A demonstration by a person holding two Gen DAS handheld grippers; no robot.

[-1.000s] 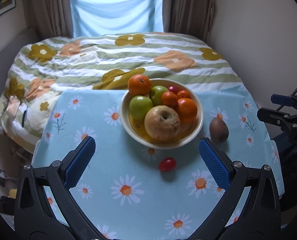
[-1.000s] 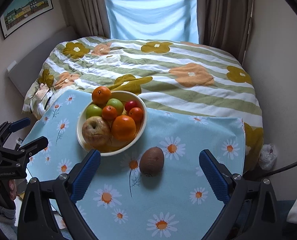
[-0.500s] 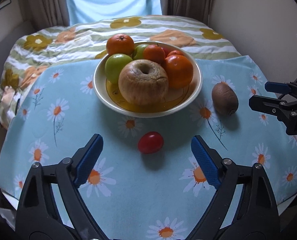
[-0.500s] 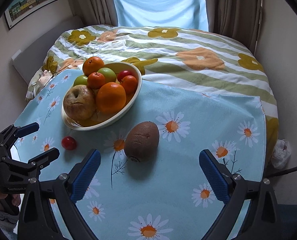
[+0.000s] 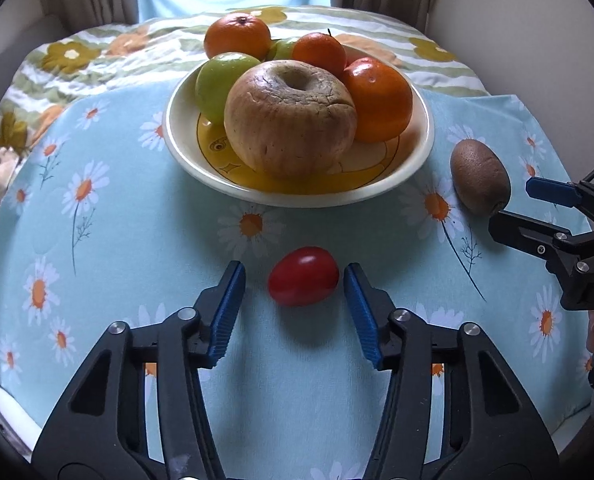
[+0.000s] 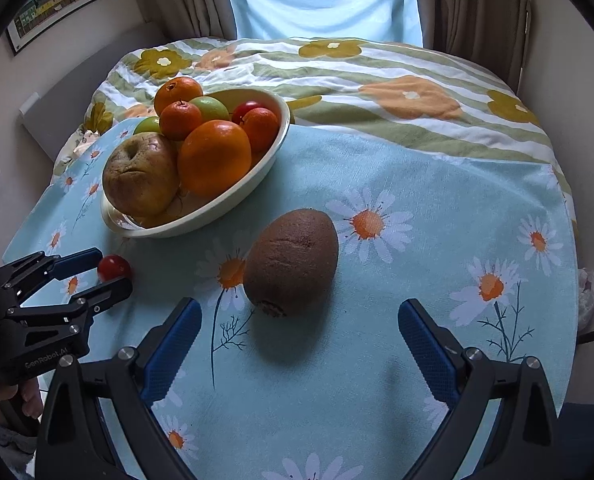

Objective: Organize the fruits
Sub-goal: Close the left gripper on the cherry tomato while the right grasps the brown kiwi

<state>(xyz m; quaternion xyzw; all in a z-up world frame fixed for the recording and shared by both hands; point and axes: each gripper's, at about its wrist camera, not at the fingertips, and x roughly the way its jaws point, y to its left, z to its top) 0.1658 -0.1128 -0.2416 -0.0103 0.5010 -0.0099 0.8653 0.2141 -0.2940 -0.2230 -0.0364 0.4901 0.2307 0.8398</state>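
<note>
A small red tomato (image 5: 303, 276) lies on the daisy cloth in front of a cream bowl (image 5: 421, 148) filled with oranges, green apples and a large wrinkled apple (image 5: 291, 118). My left gripper (image 5: 293, 280) is open with its jaws on either side of the tomato, not touching it. A brown kiwi (image 6: 291, 262) lies on the cloth right of the bowl. My right gripper (image 6: 297, 320) is open just short of the kiwi. In the right wrist view the tomato (image 6: 114, 267) sits between the left gripper's fingers (image 6: 77, 260).
The table wears a light blue daisy cloth (image 6: 437, 200). A bed with a flowered striped quilt (image 6: 377, 80) stands behind it. Walls close in on the right, and the table edge runs near the left gripper.
Both grippers have moved forward and down. The left jaws have narrowed around the tomato. The right gripper has come closer to the kiwi.
</note>
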